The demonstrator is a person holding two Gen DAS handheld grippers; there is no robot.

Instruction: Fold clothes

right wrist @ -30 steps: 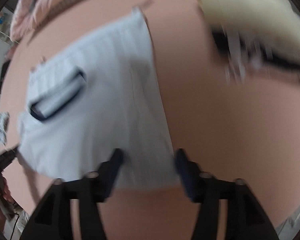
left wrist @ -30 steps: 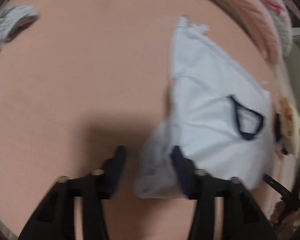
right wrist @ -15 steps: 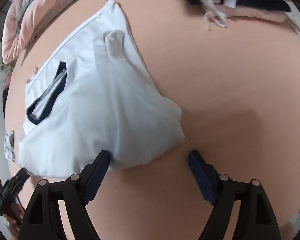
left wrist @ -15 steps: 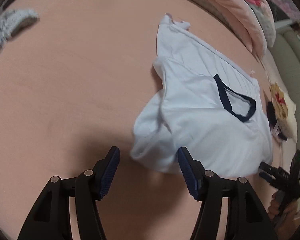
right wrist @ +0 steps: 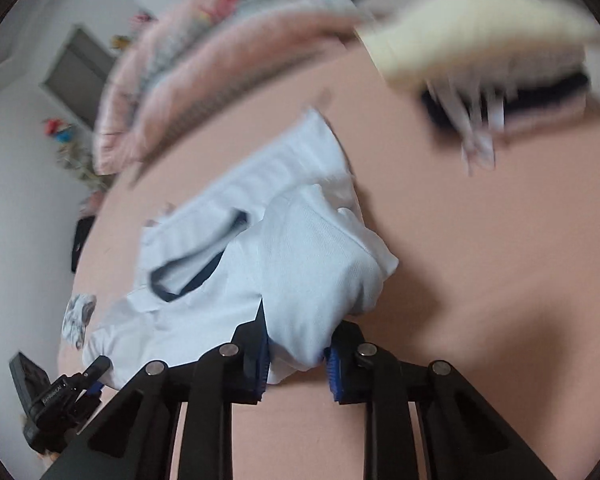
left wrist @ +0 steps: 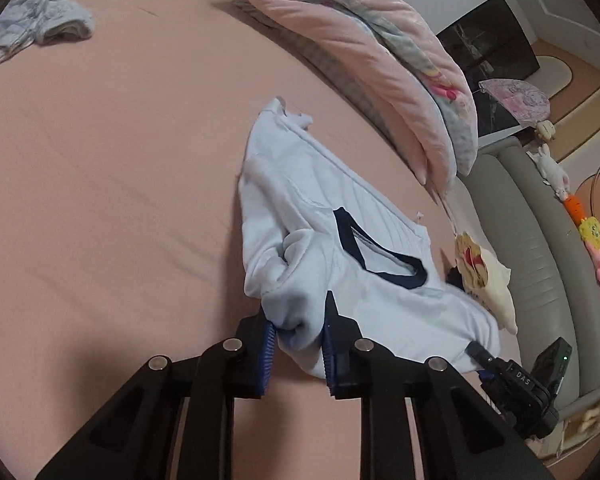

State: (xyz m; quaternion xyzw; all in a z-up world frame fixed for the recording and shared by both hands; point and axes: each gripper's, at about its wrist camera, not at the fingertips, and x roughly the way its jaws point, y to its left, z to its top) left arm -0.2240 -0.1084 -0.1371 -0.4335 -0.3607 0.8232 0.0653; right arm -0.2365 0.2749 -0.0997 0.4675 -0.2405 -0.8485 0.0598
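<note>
A white T-shirt (left wrist: 324, 216) with a dark navy collar lies partly folded on the pink bed sheet (left wrist: 112, 168). My left gripper (left wrist: 298, 334) is shut on a bunched near corner of the shirt. My right gripper (right wrist: 296, 354) is shut on the opposite near corner of the same shirt (right wrist: 300, 260), which is lifted off the sheet (right wrist: 480, 280) at both near corners. Each gripper shows in the other's view, the right gripper at lower right (left wrist: 516, 392) and the left gripper at lower left (right wrist: 56, 400).
A crumpled grey-white garment (left wrist: 36, 36) lies far left on the sheet. A pink quilt (left wrist: 364, 52) is piled along the far edge. A cream garment (left wrist: 488, 284) on a dark stack lies by the shirt, blurred in the right wrist view (right wrist: 480, 44). A grey padded headboard (left wrist: 540, 240) stands right.
Both grippers were open beside the shirt's near corners half a second ago. Both have closed on those corners and raised them; the views now tilt up toward the quilt.
</note>
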